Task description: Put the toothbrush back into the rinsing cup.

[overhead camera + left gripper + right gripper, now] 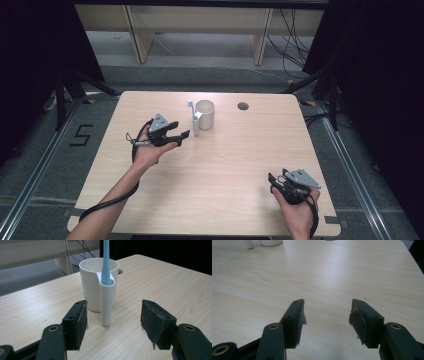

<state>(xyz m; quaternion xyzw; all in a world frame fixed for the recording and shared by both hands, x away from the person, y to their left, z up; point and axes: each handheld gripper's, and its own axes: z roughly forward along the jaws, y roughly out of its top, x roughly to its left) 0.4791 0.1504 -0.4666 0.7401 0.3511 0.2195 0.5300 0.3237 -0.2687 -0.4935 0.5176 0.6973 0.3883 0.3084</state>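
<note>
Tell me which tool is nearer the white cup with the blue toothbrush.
Left. The left tool sits open just beside the white cup, facing its toothbrush slot. The right tool rests open at the table's near right corner.

In the left gripper view, the blue toothbrush runs off the top edge, its head unseen. In the right gripper view, the white cup near the table's far edge is cut off, only its base showing.

Probably a lab: black curtains, floor rails, loose cables around a bare table.
</note>
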